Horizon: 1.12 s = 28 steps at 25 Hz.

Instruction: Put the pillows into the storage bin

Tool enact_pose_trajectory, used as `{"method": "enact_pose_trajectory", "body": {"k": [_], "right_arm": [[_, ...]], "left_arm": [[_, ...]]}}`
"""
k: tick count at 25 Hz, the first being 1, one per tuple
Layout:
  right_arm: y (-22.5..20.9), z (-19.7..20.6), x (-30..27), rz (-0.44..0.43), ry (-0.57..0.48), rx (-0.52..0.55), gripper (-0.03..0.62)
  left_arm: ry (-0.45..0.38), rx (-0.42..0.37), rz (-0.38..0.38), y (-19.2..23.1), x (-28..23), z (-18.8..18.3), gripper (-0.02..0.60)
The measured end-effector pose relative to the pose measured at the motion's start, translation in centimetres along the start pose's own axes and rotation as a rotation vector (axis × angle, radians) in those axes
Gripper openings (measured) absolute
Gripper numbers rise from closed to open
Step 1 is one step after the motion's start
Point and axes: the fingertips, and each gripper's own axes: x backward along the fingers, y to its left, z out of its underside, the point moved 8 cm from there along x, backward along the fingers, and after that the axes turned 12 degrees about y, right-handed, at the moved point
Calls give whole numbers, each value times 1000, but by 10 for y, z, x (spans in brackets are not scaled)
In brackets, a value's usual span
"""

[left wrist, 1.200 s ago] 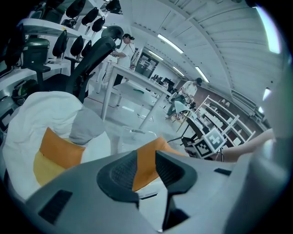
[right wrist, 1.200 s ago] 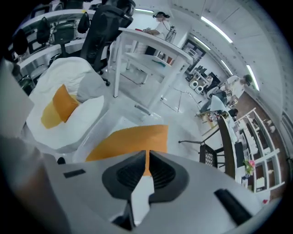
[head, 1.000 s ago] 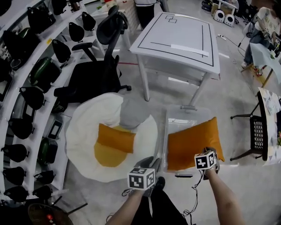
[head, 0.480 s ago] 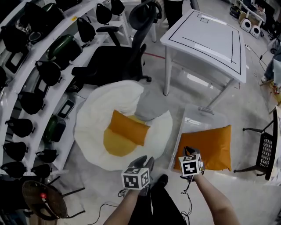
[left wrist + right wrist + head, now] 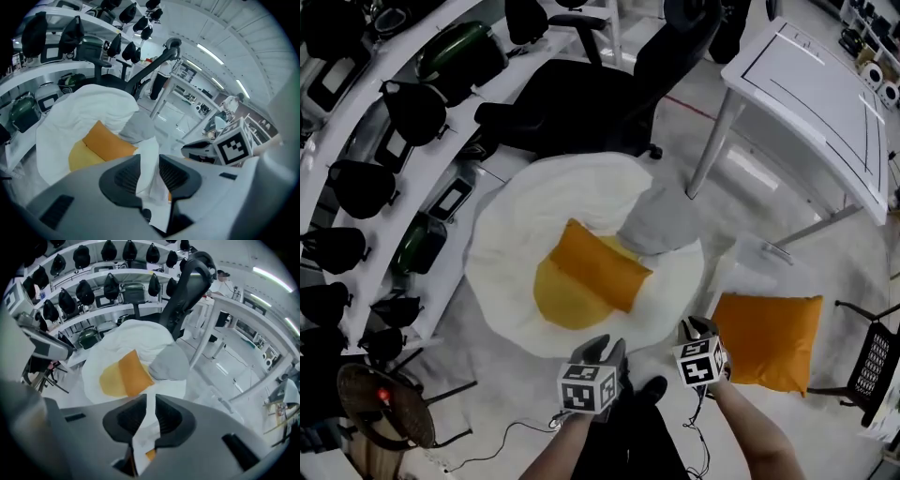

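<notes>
Left gripper (image 5: 604,349): jaws spread wide | right gripper (image 5: 692,328): jaws just opening, nothing pinched | egg-shaped pillow (image 5: 517,234): edge just beyond both fingertips

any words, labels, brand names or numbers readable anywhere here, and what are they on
No readable text anywhere.
White table: black outline marks only, no letters.
Cubes on the left gripper and right gripper: black-and-white square patterns, no letters.
Shiny dark green case and black helmet-shaped items: any labels too small to read.
</notes>
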Motion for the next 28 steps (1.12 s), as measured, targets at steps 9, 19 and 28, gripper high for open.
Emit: {"method": "enact_pose_trajectory", "body": {"k": [9,19,28], "right_arm": [[17,-46,-126,56,84,200,89],[25,-72,-242,117,163,422,115],[31,-98,-313,215,191,806,140]], "left_arm": [[17,83,-5,96,-64,-9,122],[27,197,-18,171,-123,10,122],[10,279,-14,202,-153,36,123]]}}
